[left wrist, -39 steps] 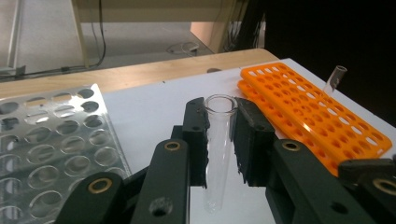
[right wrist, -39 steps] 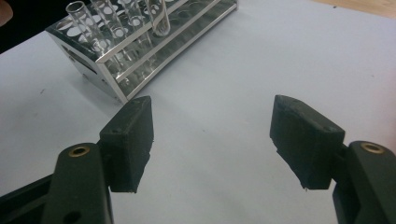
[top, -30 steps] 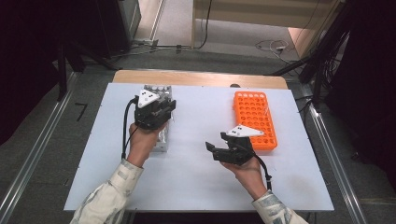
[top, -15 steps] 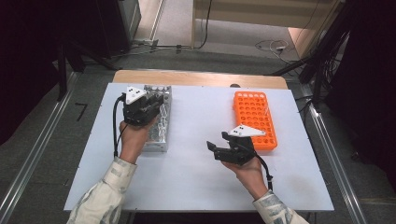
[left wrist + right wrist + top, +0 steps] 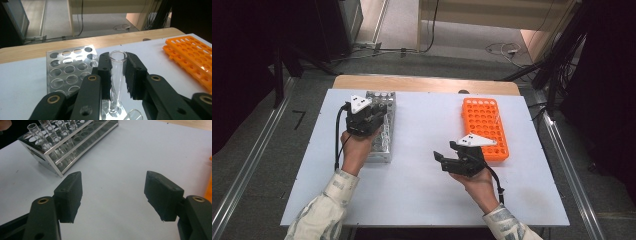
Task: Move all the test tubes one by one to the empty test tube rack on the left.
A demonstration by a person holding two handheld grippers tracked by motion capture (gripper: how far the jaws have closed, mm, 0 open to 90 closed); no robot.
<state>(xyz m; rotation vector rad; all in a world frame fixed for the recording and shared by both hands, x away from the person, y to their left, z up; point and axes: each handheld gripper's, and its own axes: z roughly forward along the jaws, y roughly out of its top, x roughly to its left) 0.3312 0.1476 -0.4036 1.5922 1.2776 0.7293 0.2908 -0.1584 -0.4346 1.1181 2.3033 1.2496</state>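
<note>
Glass test tube (image 5: 117,75) stands upright at the centre of the left gripper view, clamped between the left tongs (image 5: 118,72) above the metal rack (image 5: 381,125) at the upper left of the bench (image 5: 427,190). Right tongs (image 5: 113,195) gape wide, holding nothing, low and centre beside the orange rack (image 5: 484,127).

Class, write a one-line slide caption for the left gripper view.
Left gripper shut on a clear glass test tube above the metal rack, orange rack at right.
</note>
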